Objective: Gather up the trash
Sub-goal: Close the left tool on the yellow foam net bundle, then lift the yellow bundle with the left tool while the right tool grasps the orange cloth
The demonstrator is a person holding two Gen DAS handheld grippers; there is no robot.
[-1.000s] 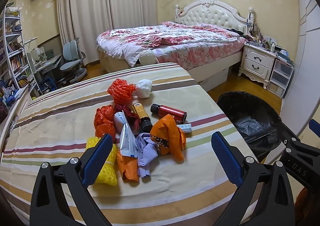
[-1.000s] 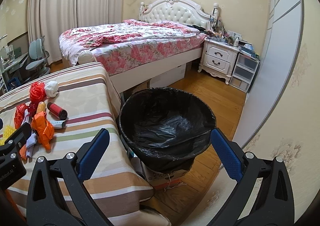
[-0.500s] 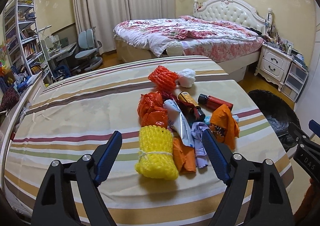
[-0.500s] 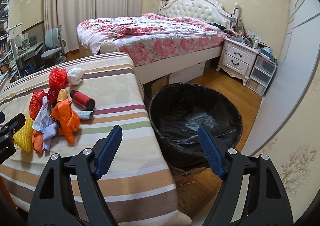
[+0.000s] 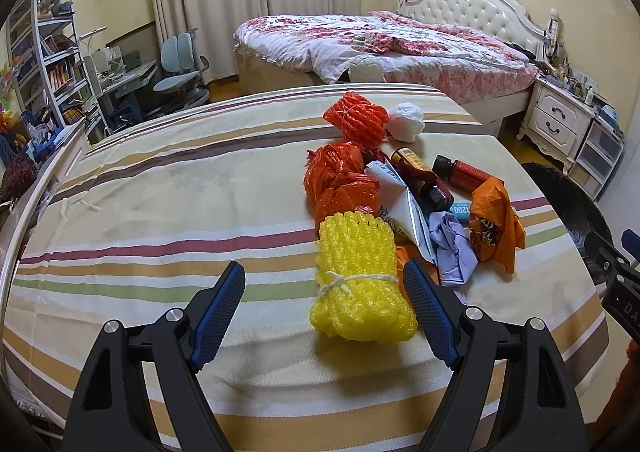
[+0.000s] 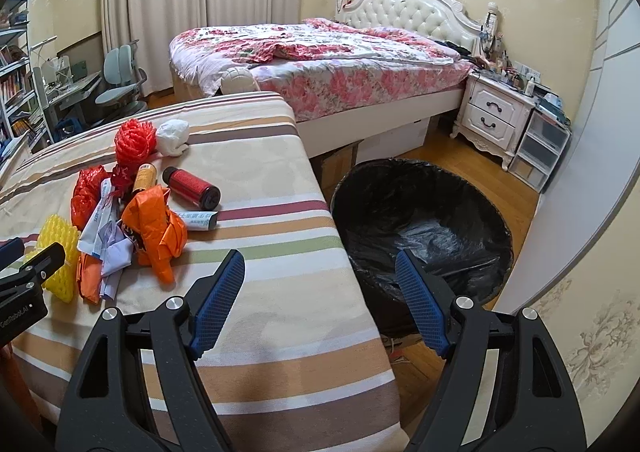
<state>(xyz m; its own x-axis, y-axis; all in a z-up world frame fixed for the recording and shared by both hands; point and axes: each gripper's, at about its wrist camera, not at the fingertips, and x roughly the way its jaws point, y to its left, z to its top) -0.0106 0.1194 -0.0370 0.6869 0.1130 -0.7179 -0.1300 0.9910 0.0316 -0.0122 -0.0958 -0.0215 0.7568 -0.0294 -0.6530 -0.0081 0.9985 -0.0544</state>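
A striped cloth [image 5: 168, 212] is covering the counter, and the trash is lying in a heap toward its right edge. Going from left to right in the left wrist view, a yellow foam net bundle [image 5: 362, 276], tied with white string, is sitting nearest the camera, with a crumpled orange bag [image 5: 340, 182] just behind it and an orange net roll [image 5: 356, 120] further back. A white wad [image 5: 406, 121] is lying beside that roll. Next, a silver-and-white pouch [image 5: 404, 204] is overlapping a brown bottle [image 5: 420, 176], a red bottle [image 5: 464, 174] is lying on its side, lilac paper [image 5: 454, 248] is crumpled in front, and an orange wrapper [image 5: 496, 224] is ending the heap.

The left gripper [image 5: 324, 292] is hanging over the counter's near edge with its jaws standing apart, gripping nothing; the yellow bundle is lying by the right finger, not pressed.

The right gripper [image 6: 320, 280] is hovering over the counter's right edge, its jaws also apart and empty. Beyond that edge, on the wooden floor, a bin with a black liner [image 6: 424, 220] is standing just beside the counter.
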